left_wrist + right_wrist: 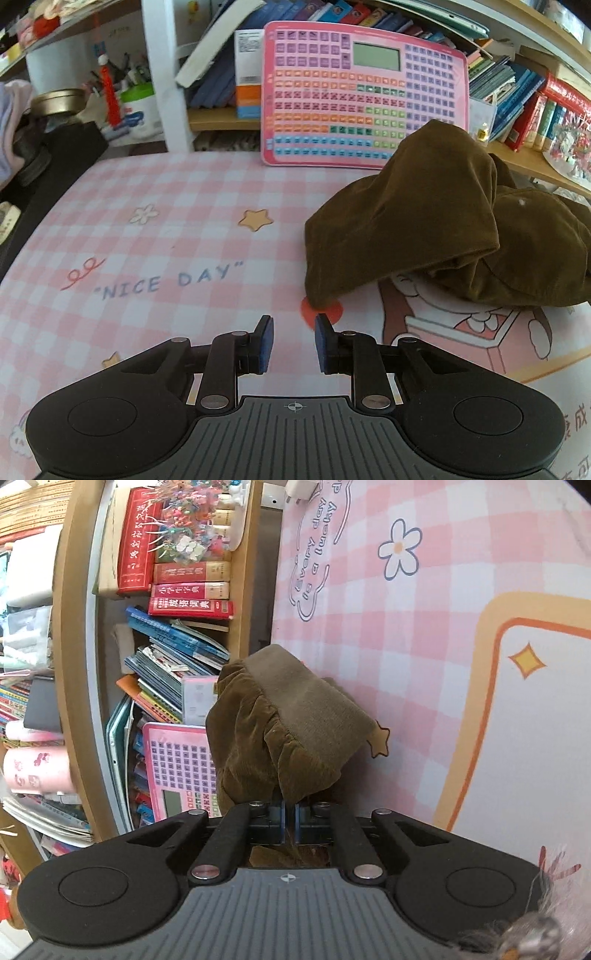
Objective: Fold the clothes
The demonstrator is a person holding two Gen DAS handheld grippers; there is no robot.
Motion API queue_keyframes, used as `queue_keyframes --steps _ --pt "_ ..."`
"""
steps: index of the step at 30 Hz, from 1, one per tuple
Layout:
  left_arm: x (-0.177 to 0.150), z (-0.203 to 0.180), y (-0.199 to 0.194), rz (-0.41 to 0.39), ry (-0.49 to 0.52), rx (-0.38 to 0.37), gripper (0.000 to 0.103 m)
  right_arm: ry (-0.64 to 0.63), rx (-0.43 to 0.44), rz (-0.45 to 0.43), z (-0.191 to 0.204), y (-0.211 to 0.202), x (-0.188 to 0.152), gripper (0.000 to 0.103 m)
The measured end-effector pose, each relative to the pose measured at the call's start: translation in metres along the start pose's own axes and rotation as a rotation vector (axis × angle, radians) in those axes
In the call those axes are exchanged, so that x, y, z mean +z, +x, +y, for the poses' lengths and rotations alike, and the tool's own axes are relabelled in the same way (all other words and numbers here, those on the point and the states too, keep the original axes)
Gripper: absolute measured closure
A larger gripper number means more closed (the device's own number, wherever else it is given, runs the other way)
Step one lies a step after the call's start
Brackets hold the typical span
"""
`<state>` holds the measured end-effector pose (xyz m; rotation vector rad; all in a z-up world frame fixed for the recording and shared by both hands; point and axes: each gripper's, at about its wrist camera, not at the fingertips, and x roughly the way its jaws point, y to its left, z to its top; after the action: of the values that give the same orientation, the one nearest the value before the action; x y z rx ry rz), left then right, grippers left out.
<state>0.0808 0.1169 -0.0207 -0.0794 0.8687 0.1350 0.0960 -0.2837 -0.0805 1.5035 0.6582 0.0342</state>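
The right gripper (290,821) is pinching the brown garment (288,723) with its fingers nearly closed, lifting a bunched edge off the pink table (147,229), while the left gripper (294,341) is hovering narrowly open and empty beside it, probably to grab the near hem.

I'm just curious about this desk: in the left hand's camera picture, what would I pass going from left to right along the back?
Gold round tin → green-lidded white tub → white shelf post → pink keyboard toy → brown corduroy garment → red books.
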Motion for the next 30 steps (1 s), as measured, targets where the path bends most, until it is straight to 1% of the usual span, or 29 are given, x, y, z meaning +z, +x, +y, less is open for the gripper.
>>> queue_keyframes --steps 1,2,3,4,5,6,10,13,16,17,18,21,24,27,28,30 --pt "-0.002 0.003 -0.002 -0.001 -0.005 0.006 0.08 0.001 -0.009 0.002 -0.001 -0.001 -0.001 0.094" --pt "-0.003 0.005 -0.002 -0.001 -0.012 0.014 0.08 0.004 -0.017 0.004 -0.002 0.0 -0.001 0.09" --pt "-0.005 0.009 -0.004 -0.002 -0.021 0.024 0.08 0.009 -0.025 0.007 -0.003 0.0 0.0 0.078" --pt "-0.006 0.013 -0.005 -0.004 -0.03 0.034 0.08 0.014 -0.03 0.009 -0.005 0.0 0.0 0.069" --pt "-0.007 0.017 -0.006 -0.004 -0.04 0.044 0.08 0.017 -0.031 0.008 -0.006 0.0 0.0 0.056" --pt "-0.008 0.02 -0.008 -0.004 -0.049 0.054 0.08 0.017 -0.03 0.004 -0.006 0.001 0.0 0.053" --pt "-0.01 0.03 -0.014 -0.004 -0.075 0.076 0.08 -0.006 -0.056 -0.005 -0.006 0.011 0.001 0.053" --pt "-0.013 0.031 -0.021 -0.008 -0.071 0.066 0.08 -0.018 -0.067 -0.015 -0.009 0.023 0.0 0.058" --pt "-0.016 0.027 -0.028 -0.016 -0.045 0.044 0.08 -0.008 -0.078 -0.04 -0.012 0.026 0.0 0.074" --pt "-0.017 0.026 -0.029 -0.02 -0.034 0.038 0.079 -0.008 -0.077 -0.061 -0.012 0.023 0.001 0.089" --pt "-0.018 0.025 -0.031 -0.024 -0.024 0.032 0.079 -0.018 -0.072 -0.081 -0.011 0.018 0.002 0.096" --pt "-0.021 0.03 -0.034 -0.039 -0.044 0.015 0.079 -0.14 -0.042 -0.164 0.017 -0.002 0.008 0.099" --pt "-0.023 0.039 -0.036 -0.053 -0.059 -0.002 0.078 -0.315 0.0 -0.29 0.067 -0.028 0.014 0.099" --pt "-0.023 0.049 -0.04 -0.071 -0.069 -0.02 0.078 -0.483 0.113 -0.409 0.129 -0.052 0.012 0.099" --pt "-0.023 0.054 -0.042 -0.081 -0.076 -0.026 0.078 -0.54 0.157 -0.43 0.15 -0.059 0.01 0.099" --pt "-0.023 0.065 -0.046 -0.101 -0.093 -0.035 0.078 -0.699 0.275 -0.44 0.19 -0.074 -0.013 0.099"
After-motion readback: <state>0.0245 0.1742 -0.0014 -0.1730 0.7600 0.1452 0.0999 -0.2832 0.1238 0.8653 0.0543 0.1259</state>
